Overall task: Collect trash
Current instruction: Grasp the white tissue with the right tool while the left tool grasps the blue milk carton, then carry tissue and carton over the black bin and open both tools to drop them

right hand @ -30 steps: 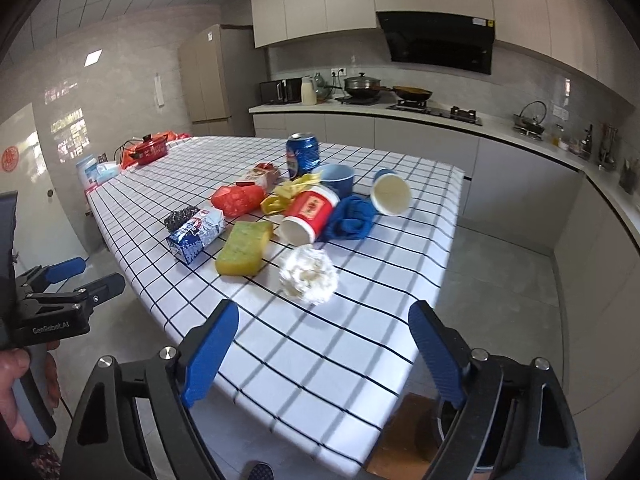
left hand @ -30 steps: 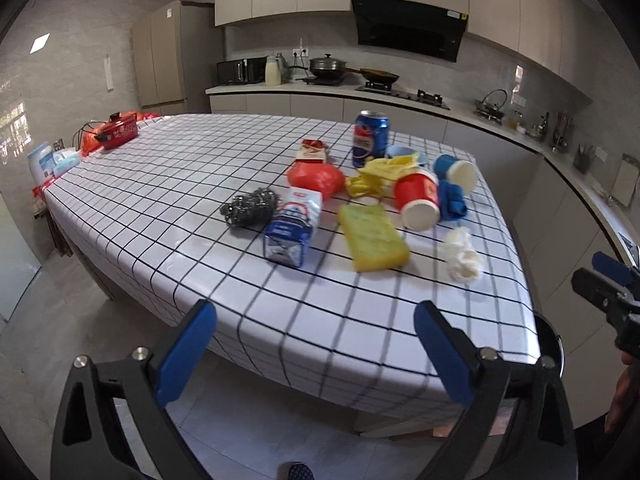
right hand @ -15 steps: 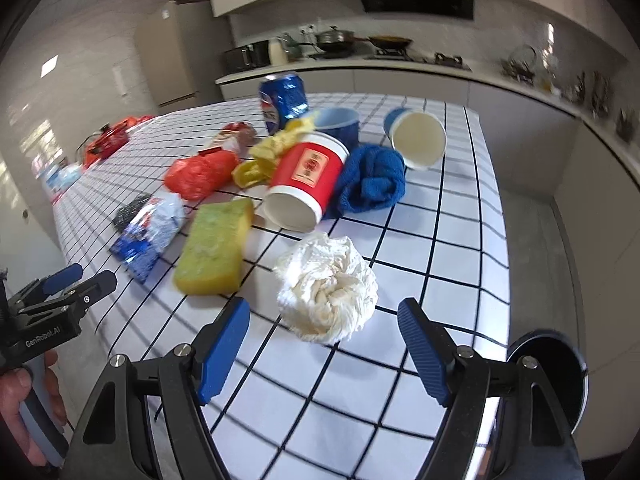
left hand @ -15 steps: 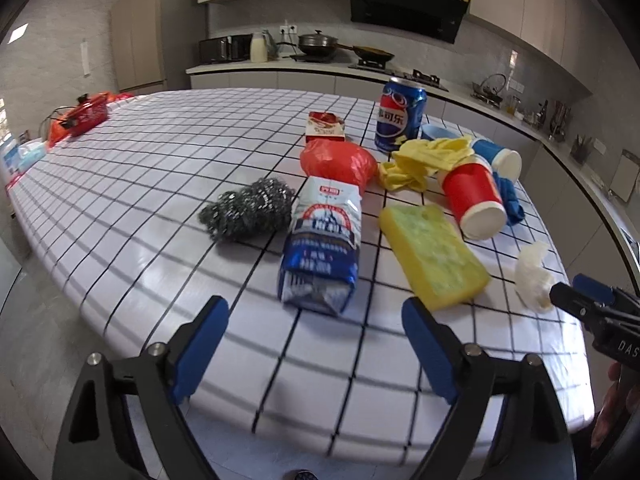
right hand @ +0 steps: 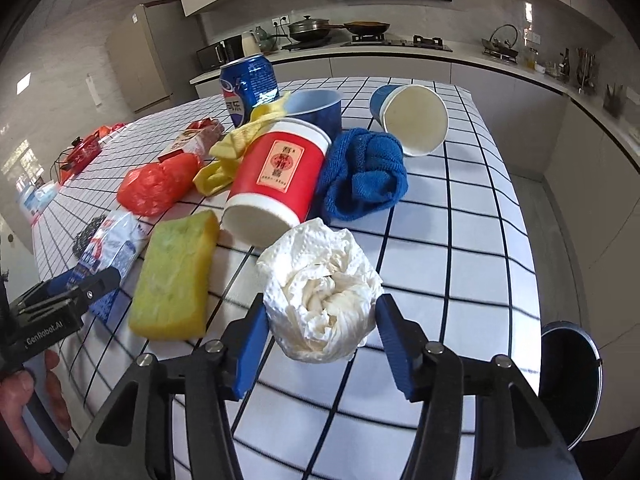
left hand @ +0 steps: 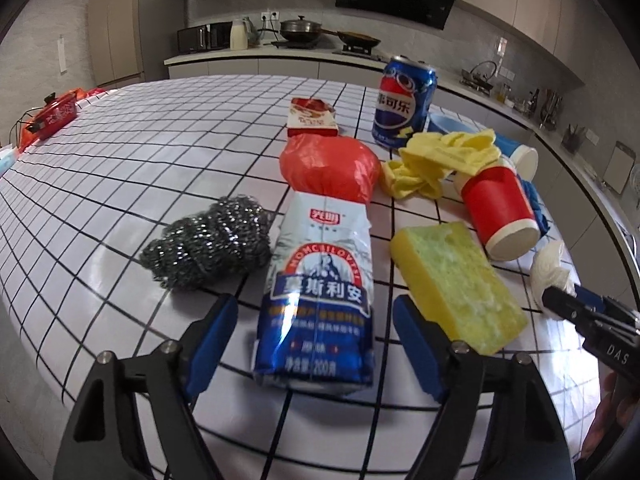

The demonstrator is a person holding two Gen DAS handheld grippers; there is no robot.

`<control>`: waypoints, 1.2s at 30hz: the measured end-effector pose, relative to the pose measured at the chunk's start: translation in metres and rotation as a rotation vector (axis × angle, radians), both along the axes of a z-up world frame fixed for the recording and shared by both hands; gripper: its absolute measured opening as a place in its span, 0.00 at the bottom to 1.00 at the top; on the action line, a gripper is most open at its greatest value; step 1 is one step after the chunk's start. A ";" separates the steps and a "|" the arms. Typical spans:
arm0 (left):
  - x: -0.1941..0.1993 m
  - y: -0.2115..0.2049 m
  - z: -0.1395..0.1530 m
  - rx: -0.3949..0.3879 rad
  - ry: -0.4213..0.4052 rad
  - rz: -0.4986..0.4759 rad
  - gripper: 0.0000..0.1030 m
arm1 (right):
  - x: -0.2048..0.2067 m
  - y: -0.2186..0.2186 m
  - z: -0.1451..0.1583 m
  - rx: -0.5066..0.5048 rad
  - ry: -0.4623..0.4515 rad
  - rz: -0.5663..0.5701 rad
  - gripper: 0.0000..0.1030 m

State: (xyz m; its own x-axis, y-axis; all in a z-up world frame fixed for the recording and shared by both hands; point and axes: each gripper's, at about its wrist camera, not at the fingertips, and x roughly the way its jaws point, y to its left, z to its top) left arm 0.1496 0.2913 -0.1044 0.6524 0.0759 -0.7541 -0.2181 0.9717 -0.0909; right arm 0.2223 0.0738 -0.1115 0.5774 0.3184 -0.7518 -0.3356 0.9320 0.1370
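A blue and white milk pouch [left hand: 320, 296] lies on the checked table [left hand: 120, 184]. My left gripper [left hand: 316, 344] is open with its blue pads on either side of the pouch's near end. A crumpled white paper towel ball [right hand: 320, 296] lies near the table edge. My right gripper [right hand: 320, 348] is open around it, pads close to its sides. Also on the table are a red plastic bag [left hand: 332, 166], a red paper cup [right hand: 276, 176] on its side, a blue cup [right hand: 412, 118] on its side and a Pepsi can [left hand: 404, 106].
A steel scourer [left hand: 208, 244] lies left of the pouch and a yellow sponge [left hand: 456, 284] lies right of it. Yellow gloves [left hand: 444, 162], a blue cloth [right hand: 364, 174], a blue bowl [right hand: 316, 108] and a small red box [left hand: 312, 118] lie behind. A black bin [right hand: 568, 372] stands on the floor by the table.
Both grippers moved forward over the table. The left now straddles the milk pouch, the right straddles the paper towel ball. Both jaws have narrowed but stay open.
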 end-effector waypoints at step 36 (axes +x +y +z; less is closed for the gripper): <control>-0.031 -0.157 0.072 -0.011 -0.131 -0.288 0.53 | -0.072 -0.154 0.090 0.033 -0.186 -0.170 0.30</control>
